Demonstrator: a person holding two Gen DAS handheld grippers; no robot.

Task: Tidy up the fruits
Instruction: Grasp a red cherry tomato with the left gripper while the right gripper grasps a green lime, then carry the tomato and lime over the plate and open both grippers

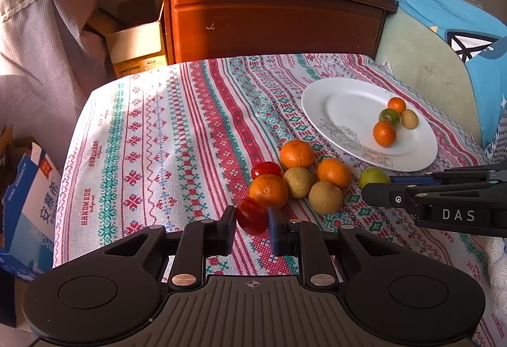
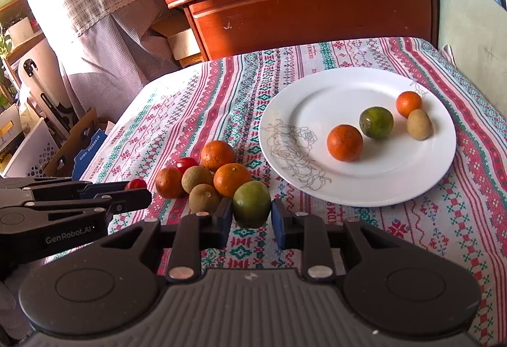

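Left claw (image 1: pixel 252 228): pinching tomato (image 1: pixel 252 215), long axis tilted down-right. Right claw (image 2: pixel 250 220): pinching lime (image 2: pixel 252 204), underside hidden. Plate (image 2: pixel 317 87): four fruits.

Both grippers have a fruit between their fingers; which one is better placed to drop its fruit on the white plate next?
Right. The right gripper, around the green citrus, sits just short of the white plate. The left gripper, around the cherry tomato, has the loose fruit pile between it and the plate.
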